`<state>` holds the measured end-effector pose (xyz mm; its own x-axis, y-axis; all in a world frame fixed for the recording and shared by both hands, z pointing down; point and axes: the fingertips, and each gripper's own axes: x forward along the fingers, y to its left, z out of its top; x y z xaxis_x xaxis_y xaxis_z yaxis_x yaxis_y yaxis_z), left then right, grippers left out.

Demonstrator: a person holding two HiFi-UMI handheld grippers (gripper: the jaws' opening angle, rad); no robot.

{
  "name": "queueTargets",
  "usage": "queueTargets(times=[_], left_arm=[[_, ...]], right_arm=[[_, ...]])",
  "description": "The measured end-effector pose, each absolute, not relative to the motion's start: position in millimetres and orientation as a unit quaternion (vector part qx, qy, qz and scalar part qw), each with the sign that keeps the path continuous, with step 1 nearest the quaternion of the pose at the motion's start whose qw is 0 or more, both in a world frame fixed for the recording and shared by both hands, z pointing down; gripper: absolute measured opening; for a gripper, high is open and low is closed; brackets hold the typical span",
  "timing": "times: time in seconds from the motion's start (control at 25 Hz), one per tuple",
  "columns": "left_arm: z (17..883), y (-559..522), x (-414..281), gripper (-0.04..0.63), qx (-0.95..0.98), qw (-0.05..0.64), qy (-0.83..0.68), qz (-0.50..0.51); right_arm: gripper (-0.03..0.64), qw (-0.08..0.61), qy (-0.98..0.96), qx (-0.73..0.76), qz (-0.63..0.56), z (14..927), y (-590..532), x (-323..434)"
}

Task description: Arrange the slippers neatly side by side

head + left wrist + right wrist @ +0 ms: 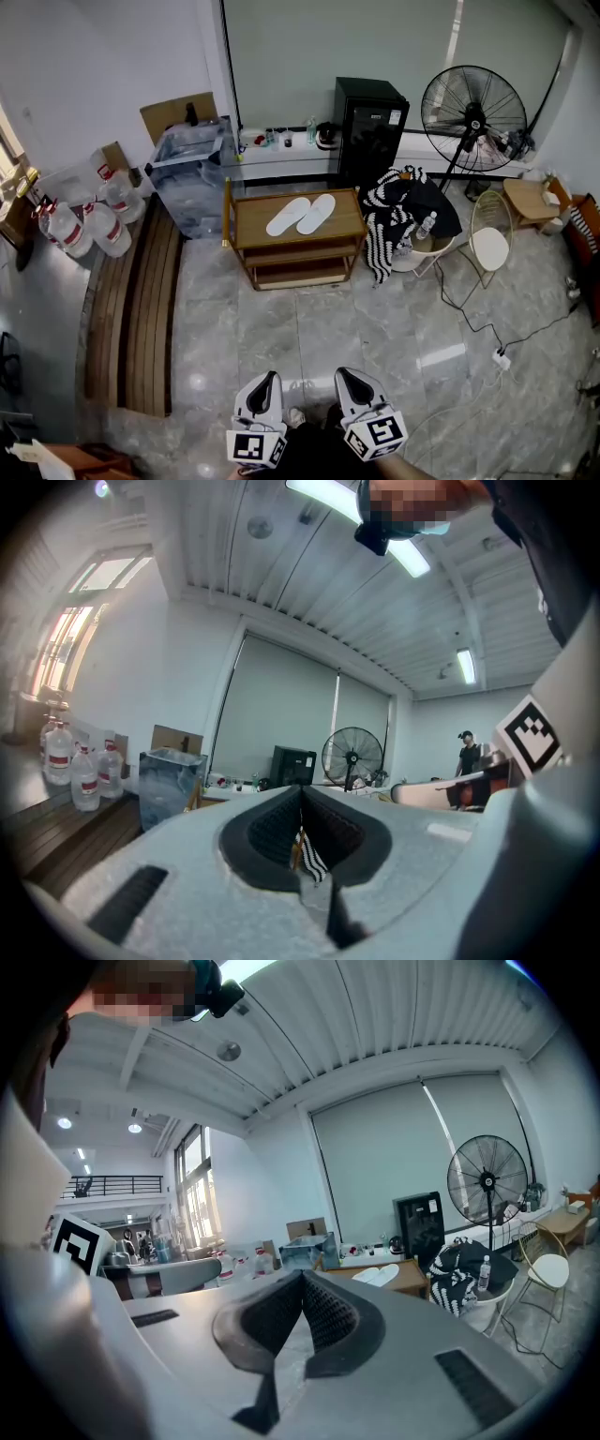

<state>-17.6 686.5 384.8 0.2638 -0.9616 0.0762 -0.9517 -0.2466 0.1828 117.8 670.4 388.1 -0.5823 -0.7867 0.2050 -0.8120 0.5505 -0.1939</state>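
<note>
Head view: two white slippers side by side on top shelf of low wooden table, well ahead of both tools, grey tiled floor between. Left gripper and right gripper low at frame bottom, near each other, each clenched shut on nothing. Just right of table: one striped cloth, one round white chair. Behind: one black cabinet, one standing fan. Left of table: one clear plastic bin, then a cluster of water jugs.
</note>
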Motion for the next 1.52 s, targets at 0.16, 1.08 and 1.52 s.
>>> queueTargets(times=[0.16, 1.08, 1.52], left_arm=[[390, 687, -34, 0.017, 0.788, 0.098, -0.607, -0.026], [396, 494, -74, 0.017, 0.776, 0.105, -0.621, -0.007], [382, 367, -58, 0.017, 0.770, 0.103, -0.630, -0.004]], right_arm=[[0.011, 0.054, -0.878, 0.454, 0.140, 396, 670, 103], [0.011, 0.043, -0.881, 0.444, 0.156, 406, 463, 62], [0.011, 0.048, -0.887, 0.430, 0.160, 400, 335, 76]])
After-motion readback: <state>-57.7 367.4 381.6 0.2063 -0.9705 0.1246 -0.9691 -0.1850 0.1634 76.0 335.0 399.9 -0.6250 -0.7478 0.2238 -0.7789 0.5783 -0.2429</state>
